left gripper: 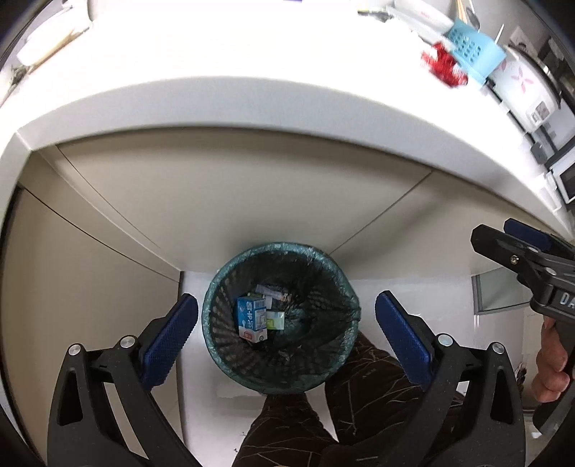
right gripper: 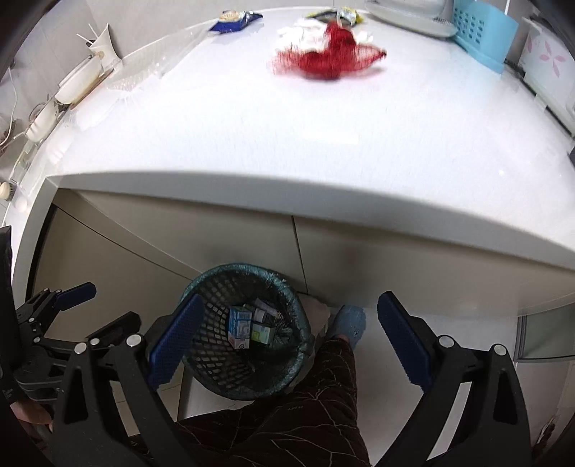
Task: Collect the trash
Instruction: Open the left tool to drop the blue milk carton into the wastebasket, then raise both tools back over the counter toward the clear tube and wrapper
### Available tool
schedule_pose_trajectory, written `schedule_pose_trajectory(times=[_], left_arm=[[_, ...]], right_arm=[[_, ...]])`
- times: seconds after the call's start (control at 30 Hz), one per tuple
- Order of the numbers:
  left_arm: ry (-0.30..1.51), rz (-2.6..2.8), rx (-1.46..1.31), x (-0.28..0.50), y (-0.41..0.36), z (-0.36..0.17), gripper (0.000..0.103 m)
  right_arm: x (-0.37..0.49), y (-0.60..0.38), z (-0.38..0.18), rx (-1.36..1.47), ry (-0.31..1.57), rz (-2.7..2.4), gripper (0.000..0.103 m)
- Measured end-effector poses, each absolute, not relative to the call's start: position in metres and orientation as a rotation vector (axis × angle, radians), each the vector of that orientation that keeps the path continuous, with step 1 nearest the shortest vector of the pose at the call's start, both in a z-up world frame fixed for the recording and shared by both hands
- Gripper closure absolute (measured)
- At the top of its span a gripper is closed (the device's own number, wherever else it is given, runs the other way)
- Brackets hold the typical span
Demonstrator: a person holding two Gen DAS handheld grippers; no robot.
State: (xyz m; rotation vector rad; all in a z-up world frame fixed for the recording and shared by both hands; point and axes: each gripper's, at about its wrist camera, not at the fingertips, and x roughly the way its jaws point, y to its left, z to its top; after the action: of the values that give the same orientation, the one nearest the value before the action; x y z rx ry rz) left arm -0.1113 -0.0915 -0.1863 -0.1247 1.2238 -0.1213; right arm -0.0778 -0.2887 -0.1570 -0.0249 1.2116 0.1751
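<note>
- Left wrist view: the left tongs (left gripper: 286, 328) hang wide and empty directly above the waste basket (left gripper: 222, 345), which stands on the floor against the cabinet front below the counter (left gripper: 222, 104)'s near edge.
- The basket, lined with a dark green bag, holds a blue-and-white carton (left gripper: 251, 319), a small pale green box (left gripper: 276, 320) touching it, and a few small wrappers behind them.
- The right tongs (left gripper: 503, 244) show at the right side of this view, but from here I cannot tell how far apart they stand.
- Right wrist view: the right tongs (right gripper: 289, 334) are spread wide with nothing between them, held over the basket's right rim and the floor beside it.
- Trash left to collect lies toward the counter's far edge: a red net bag (right gripper: 329, 59) blurred, crumpled white paper (right gripper: 305, 27) just behind it, a blue snack packet (right gripper: 235, 19) and a yellow wrapper (right gripper: 341, 13).
- By my judgement a drop is just finished and a fresh pick comes next; that calls for lifting one pair of tongs over the near edge and reaching to the far edge, probably for the net bag, the nearest piece.
</note>
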Motion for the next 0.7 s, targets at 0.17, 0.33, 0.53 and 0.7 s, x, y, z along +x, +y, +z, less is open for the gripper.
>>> schedule_pose_trajectory(times=[0.17,0.33,0.53,0.7], left_arm=[[1.186,-0.119,-0.171,-0.108,-0.083,-0.152,0.006],[1.141,-0.103,-0.17,-0.103,-0.08,-0.124,0.006],[1.105,-0.085,-0.158,-0.092,-0.084,-0.1,0.006],[1.074,-0.075,-0.164,-0.077,-0.085,-0.087,0.007]], right_arm=[[-0.069,-0.286,-0.129,-0.004,1.207,0.193,0.01],[-0.064,-0.283,-0.099,-0.015,1.151,0.202,0.01],[-0.047,-0.283,-0.075,-0.019,1.112,0.203,0.01],[-0.03,-0.286,-0.06,-0.013,1.075,0.198,0.01]])
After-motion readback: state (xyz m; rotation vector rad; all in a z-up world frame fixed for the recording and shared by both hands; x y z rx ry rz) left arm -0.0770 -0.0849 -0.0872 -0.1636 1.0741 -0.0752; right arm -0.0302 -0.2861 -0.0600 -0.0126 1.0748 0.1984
